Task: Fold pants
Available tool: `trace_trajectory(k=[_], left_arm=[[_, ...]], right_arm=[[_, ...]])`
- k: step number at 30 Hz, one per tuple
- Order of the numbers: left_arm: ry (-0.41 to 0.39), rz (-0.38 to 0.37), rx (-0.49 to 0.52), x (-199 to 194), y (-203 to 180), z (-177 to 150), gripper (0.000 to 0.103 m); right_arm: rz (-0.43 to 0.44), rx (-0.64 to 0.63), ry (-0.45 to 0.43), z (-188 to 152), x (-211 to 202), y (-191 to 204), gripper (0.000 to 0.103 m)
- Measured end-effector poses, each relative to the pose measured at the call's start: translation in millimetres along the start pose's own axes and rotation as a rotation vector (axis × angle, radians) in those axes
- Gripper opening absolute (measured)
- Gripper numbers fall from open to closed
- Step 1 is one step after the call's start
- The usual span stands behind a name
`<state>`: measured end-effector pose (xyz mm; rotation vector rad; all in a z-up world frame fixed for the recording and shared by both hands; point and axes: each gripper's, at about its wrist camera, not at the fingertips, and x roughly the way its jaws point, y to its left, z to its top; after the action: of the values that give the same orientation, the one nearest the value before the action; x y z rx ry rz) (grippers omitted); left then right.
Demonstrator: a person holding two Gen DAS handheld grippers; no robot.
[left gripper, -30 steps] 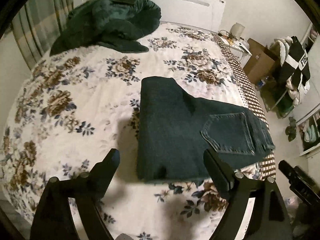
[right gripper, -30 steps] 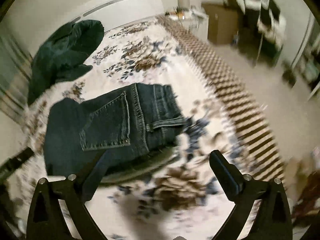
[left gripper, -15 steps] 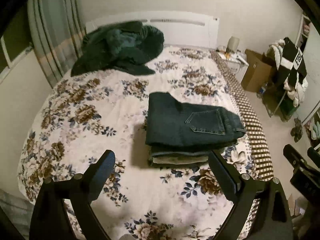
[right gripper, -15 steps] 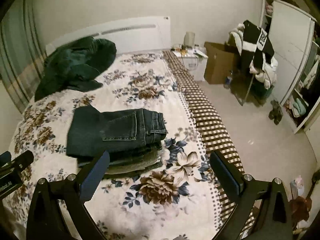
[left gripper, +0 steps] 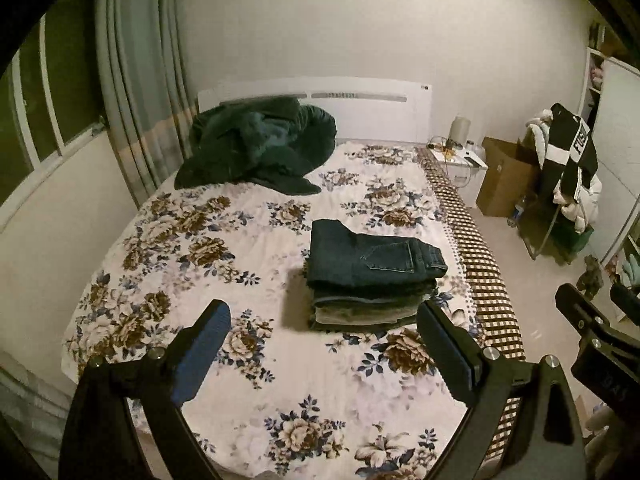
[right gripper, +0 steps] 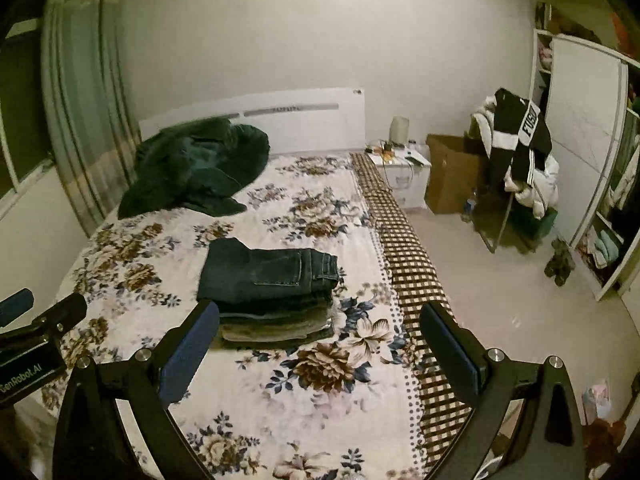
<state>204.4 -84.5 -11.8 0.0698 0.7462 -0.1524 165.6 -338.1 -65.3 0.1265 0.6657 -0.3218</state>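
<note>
Both our grippers are wide open and hold nothing. Our left gripper [left gripper: 324,340] hangs in the air above the near end of the bed [left gripper: 256,240], and so does our right gripper [right gripper: 320,340]. Neither one touches any cloth.

The folded pants [left gripper: 368,258] lie on top of a small stack of clothes [left gripper: 360,312] on the flowery bed cover, toward the side with the checked edge. They are dark blue jeans. We can see a back pocket on top, and the waistband points toward the checked edge. In the right view the same pants [right gripper: 268,276] sit neat and flat on the pile.

We think the folding is done, or very close to done, because the pants look square and tidy.

Jeans cloth is thick and a bit heavy. It is soft enough to bend but it holds a fold well. It is not slippery and it will not break. If we had to lift the pants, we think it best to pinch all the layers at the two short ends, one gripper on each end. Grabbing only the top layer could make the fold fall open.

A dark green blanket [left gripper: 260,148] lies bunched up near the white headboard [left gripper: 360,108], well apart from the stack.
</note>
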Motion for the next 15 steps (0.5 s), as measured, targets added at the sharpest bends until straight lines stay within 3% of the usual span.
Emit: trace_trajectory(k=[6, 15], left_arm=[[-0.04, -0.009, -0.017, -40.8, 8.2, -5.1, 0.095], [-0.076, -0.038, 0.012, -63.6, 17.5, -9.4, 0.095]], right_arm=[[0.011, -0.009, -0.055, 0.5, -79.4, 4.2, 0.102], [0.001, -0.004, -0.094, 2.8, -129.1, 17.0, 0.102]])
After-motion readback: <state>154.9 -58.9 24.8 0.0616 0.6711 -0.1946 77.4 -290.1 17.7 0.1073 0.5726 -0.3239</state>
